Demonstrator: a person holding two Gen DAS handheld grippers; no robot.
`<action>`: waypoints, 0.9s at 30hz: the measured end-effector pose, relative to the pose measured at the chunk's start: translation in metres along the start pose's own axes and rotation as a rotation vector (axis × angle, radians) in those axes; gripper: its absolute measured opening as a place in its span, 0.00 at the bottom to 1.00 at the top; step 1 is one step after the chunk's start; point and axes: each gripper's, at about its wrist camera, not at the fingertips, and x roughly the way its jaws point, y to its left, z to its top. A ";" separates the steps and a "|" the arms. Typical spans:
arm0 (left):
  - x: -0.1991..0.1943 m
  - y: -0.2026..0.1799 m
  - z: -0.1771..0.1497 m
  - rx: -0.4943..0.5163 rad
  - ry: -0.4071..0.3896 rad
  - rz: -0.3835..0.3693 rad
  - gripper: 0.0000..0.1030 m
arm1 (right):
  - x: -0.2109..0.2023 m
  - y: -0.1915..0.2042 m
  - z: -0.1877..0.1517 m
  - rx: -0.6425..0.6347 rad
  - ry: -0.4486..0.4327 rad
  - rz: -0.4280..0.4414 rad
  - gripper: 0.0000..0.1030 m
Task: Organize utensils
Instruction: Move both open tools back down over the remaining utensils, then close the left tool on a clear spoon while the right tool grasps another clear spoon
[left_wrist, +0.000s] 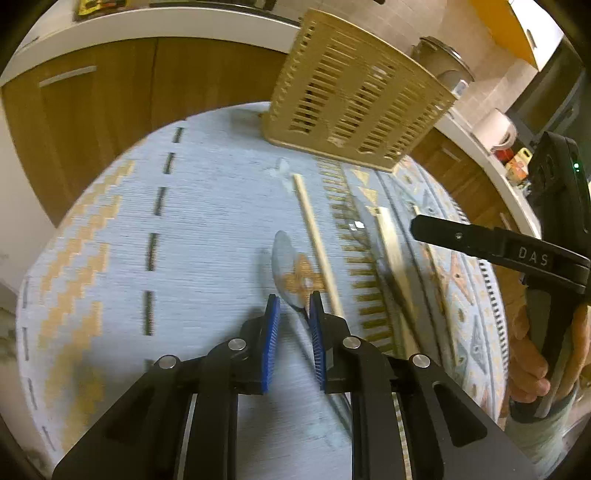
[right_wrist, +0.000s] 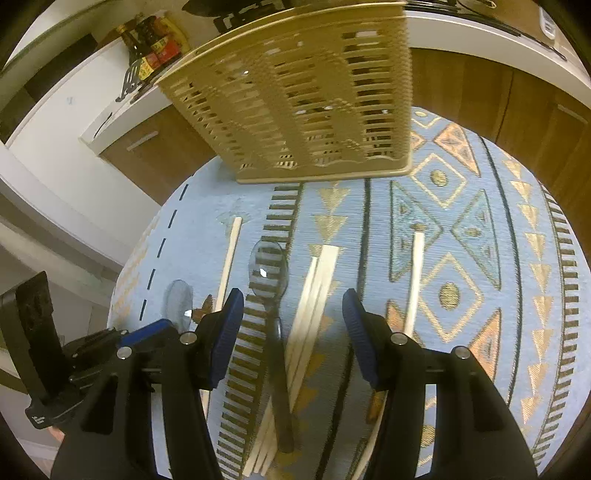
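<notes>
A clear plastic spoon (left_wrist: 285, 258) lies on the blue patterned tablecloth (left_wrist: 110, 240). My left gripper (left_wrist: 294, 305) sits low over it, its blue pads a narrow gap apart with the spoon's neck between them. A single chopstick (left_wrist: 317, 240) lies just right of that spoon. My right gripper (right_wrist: 293, 325) stands open above a second clear spoon (right_wrist: 267, 271) and a bundle of chopsticks (right_wrist: 314, 295), holding nothing. Another chopstick (right_wrist: 415, 277) lies further right. The beige slotted basket (right_wrist: 303, 103) stands at the far side of the table.
Wood cabinets (left_wrist: 110, 103) and a white counter ring the round table. Bottles (right_wrist: 151, 44) stand on the counter; a paper roll (left_wrist: 495, 127) and a jar (left_wrist: 443, 59) stand by the tiled wall. A person's hand (left_wrist: 532, 362) holds the right gripper's handle.
</notes>
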 end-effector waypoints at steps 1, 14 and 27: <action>-0.001 0.004 -0.001 -0.003 0.003 0.002 0.14 | 0.001 0.001 0.000 -0.002 0.002 -0.001 0.51; -0.010 0.034 0.012 -0.075 -0.010 -0.029 0.37 | 0.015 0.012 0.014 -0.035 0.029 -0.016 0.51; 0.021 -0.013 0.026 0.033 0.048 0.216 0.41 | 0.047 0.033 0.034 -0.126 0.087 -0.069 0.50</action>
